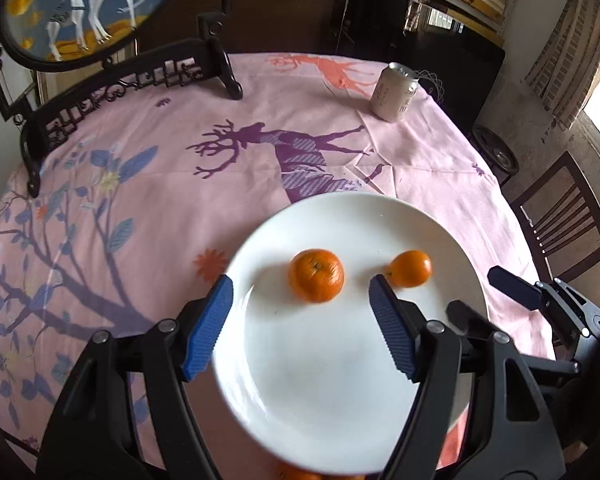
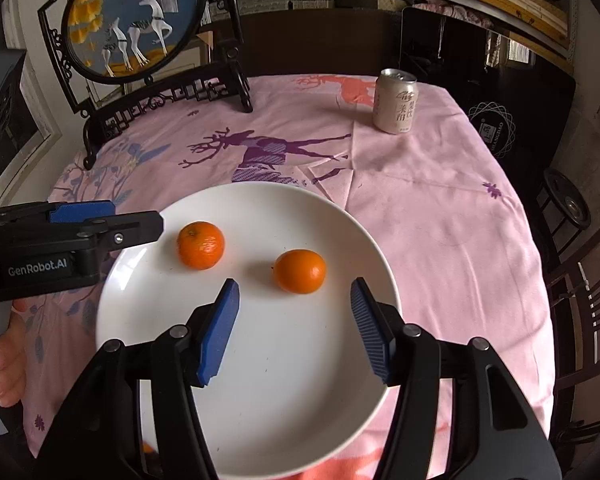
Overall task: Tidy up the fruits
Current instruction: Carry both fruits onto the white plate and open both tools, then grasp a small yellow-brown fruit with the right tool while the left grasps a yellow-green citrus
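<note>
You have a pink tablecloth (image 2: 440,220) printed with deer and blue leaves. Take the drink can (image 2: 395,101) as your landmark: it stands upright near the cloth's far right edge. Well to its left stands a round deer picture (image 2: 134,16) in a dark carved stand (image 2: 160,100). To the can's right, off the cloth, sits a wooden chair (image 1: 566,216).

"GenRobot.AI" stands in white on the left claw's (image 2: 156,224) black body; the can's (image 2: 395,102) characters stay unreadable.
</note>
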Demonstrator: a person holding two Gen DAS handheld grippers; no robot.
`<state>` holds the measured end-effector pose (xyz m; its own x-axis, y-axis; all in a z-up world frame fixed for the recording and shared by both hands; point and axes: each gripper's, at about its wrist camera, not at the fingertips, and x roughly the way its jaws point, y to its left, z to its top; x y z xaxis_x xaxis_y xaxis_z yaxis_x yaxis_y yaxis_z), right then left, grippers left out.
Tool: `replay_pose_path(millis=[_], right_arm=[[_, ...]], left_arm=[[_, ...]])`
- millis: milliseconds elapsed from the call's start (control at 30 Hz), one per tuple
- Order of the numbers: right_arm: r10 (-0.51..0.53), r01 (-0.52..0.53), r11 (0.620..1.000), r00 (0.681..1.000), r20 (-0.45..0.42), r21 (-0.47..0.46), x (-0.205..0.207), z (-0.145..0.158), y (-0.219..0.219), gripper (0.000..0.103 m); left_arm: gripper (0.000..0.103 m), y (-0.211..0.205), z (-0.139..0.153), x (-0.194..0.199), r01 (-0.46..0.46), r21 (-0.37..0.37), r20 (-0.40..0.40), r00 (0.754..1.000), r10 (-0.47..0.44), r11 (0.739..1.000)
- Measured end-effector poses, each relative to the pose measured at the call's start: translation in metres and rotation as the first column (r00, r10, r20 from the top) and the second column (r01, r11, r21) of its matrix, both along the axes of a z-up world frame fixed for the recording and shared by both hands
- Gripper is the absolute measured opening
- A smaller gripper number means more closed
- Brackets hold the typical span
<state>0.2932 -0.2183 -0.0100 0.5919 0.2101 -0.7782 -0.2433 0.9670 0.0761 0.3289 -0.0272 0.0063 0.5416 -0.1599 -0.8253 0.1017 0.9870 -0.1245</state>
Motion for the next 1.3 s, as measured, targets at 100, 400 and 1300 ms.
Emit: replay_pose_path(millis=[100, 400, 1300], right_arm=[[-0.019, 0.018, 1.000, 0.998, 0.055, 0.013, -0.058, 0.016, -0.005, 0.061], [-0.090, 0.082, 0.987, 0.994, 0.055, 0.136, -0.219, -0.026, -0.007, 0.062], [0.105, -0.103, 0.994, 0.994, -0.028, 0.042, -0.224, -0.073, 0.062, 0.024]], left_arm=[[0.085, 0.014, 0.013, -0.063, -0.030, 0.062, 0.078, 0.997, 0.025, 0.998], [0.088, 0.066, -0.032, -0.228, -0.132, 0.001, 0.140, 0.981, 0.131, 0.991], [0.088, 0.078, -0.064, -0.265, -0.132, 0.144, 0.085, 0.989, 0.121, 0.981]])
